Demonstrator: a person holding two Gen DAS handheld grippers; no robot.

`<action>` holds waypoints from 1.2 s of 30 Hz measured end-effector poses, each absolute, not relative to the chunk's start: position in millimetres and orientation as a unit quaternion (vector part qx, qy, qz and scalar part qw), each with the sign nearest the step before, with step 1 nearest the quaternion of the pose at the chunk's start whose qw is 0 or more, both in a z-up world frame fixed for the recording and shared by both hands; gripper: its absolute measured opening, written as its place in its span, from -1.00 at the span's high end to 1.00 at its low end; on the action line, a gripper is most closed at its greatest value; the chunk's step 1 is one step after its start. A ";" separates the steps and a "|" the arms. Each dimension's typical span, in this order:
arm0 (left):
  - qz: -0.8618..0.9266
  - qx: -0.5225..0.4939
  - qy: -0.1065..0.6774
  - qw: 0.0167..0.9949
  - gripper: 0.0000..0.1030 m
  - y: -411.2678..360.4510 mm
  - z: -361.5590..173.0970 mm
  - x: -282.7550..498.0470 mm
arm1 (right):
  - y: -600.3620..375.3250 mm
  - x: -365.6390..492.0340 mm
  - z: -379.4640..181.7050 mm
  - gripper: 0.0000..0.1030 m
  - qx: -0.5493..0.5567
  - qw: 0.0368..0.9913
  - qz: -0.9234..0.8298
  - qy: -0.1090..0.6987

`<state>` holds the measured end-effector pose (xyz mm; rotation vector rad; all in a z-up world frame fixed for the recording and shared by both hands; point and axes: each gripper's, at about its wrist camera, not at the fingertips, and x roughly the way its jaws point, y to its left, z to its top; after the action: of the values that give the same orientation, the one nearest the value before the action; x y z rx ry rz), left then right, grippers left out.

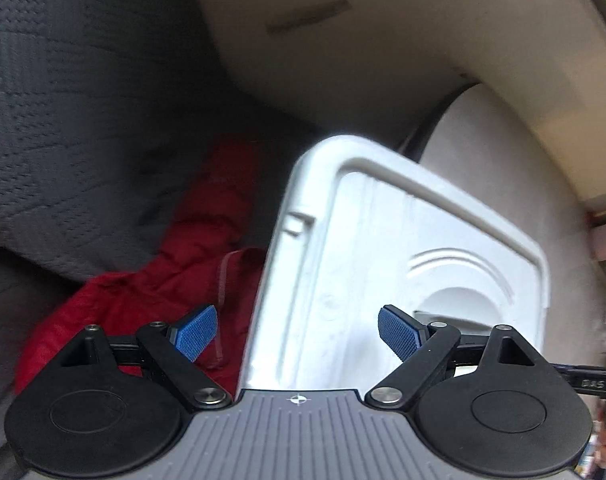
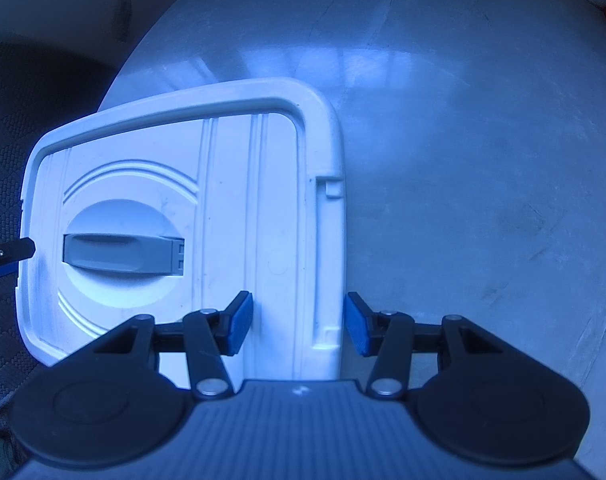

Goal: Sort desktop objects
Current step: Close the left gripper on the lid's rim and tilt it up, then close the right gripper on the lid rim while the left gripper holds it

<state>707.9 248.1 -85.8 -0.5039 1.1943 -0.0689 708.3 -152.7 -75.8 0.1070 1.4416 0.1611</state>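
A white plastic box lid [image 2: 231, 184] with a grey recessed handle [image 2: 123, 254] lies flat on the round grey table [image 2: 463, 140]. My right gripper [image 2: 299, 322] is open, its blue pads on either side of the lid's near right edge, not touching it. In the left wrist view the same lid [image 1: 383, 260] fills the middle. My left gripper [image 1: 297, 334] is open over the lid's edge, holding nothing. A fingertip of the left gripper [image 2: 19, 248] shows at the lid's left edge in the right wrist view.
A red jacket [image 1: 175, 280] lies left of the lid against dark grey quilted fabric [image 1: 63, 120]. A cream wall [image 1: 383, 40] is behind. The dark quilted seat [image 2: 7, 160] borders the table's left side.
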 end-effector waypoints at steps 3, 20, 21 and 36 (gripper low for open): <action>-0.051 -0.264 0.547 0.793 -0.74 254.4 -90.4 708.0 | -156.8 705.0 -72.9 0.02 0.043 0.747 0.076 0.659; -0.205 -0.396 0.539 0.714 -0.68 278.7 -151.0 708.9 | -121.3 686.6 -74.7 0.03 0.031 0.747 0.079 0.659; -0.207 -0.405 0.533 0.713 -0.68 279.6 -158.4 705.6 | -120.1 685.3 -75.1 0.03 0.033 0.747 0.079 0.659; -0.240 -0.435 0.482 0.722 0.35 301.2 -131.1 676.4 | -86.3 664.6 -71.5 0.11 0.025 0.757 0.086 0.647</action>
<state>676.4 301.2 -131.1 -0.9602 1.0656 -0.5301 664.6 -86.3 -71.5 0.0544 1.4093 0.1882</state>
